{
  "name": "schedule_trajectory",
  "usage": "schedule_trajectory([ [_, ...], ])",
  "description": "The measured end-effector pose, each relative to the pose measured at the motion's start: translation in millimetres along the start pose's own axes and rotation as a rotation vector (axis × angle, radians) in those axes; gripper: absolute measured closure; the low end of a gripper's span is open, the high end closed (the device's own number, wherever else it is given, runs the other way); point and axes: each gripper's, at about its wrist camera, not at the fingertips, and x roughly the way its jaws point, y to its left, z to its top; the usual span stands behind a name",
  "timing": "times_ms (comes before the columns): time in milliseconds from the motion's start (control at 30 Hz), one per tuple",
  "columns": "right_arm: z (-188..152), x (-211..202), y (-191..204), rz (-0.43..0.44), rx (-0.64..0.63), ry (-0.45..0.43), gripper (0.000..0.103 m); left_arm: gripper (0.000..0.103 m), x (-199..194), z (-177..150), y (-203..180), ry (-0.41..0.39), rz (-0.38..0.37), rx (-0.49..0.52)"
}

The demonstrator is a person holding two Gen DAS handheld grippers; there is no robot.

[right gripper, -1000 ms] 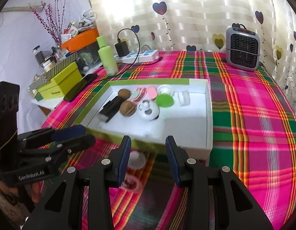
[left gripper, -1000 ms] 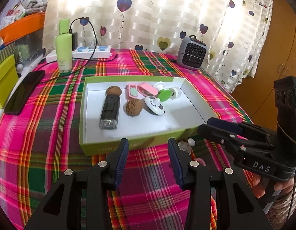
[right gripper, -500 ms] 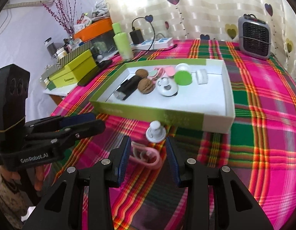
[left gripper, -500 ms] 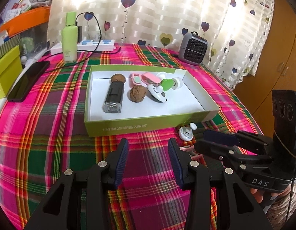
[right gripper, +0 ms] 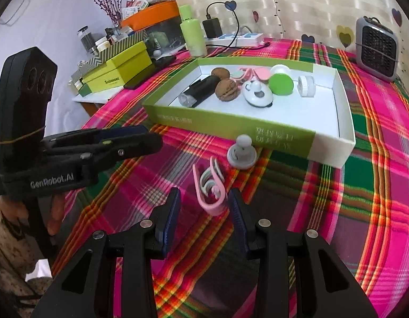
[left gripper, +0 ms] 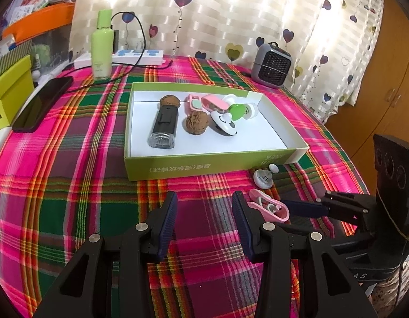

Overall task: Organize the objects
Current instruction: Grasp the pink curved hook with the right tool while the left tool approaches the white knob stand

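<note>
Both pairs of jaws stand spread, and neither pinches anything. Those of the right gripper (right gripper: 204, 209) sit low over the pink, green and orange plaid cloth (right gripper: 377, 212) covering the bench, with a pink plastic clip (right gripper: 211, 188) lying on the cloth between their blue-padded tips, close to the right-hand pad; no pad presses on it. Seen from the left wrist, the left gripper (left gripper: 204, 222) hangs over bare cloth beside it, with nothing between its jaws.

Just beyond the clip, a small white round knob-topped piece (right gripper: 242, 151) rests on the cloth, right against the near wall of a shallow green cardboard box with a white inside (right gripper: 231, 124).

Inside the box, toward its far-left corner, lie:
- a black cylindrical device with a clear end (left gripper: 164, 124)
- two brown walnuts (left gripper: 197, 122), one at the far wall and one beside the device
- a pink-framed piece (left gripper: 196, 103) and a pink flat oval (left gripper: 215, 102)
- a white round disc with a cartoon face (left gripper: 224, 122)
- a green round disc (left gripper: 237, 110)
- a small white ribbed cap (right gripper: 305, 86)

The box's right half is bare.

Along the bench's far edge stand a pale green bottle (left gripper: 102, 45), a white power strip with a black charger (left gripper: 130, 55) and a small grey heater (left gripper: 272, 65). A black phone (left gripper: 41, 103) lies at the left edge.
</note>
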Motion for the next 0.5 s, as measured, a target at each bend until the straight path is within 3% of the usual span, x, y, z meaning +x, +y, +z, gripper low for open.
schedule_trajectory([
  [500,10.7,12.6,8.4,-0.1,-0.06,0.013,0.067,0.062,2.2,1.3,2.0,0.008,-0.004,-0.008],
])
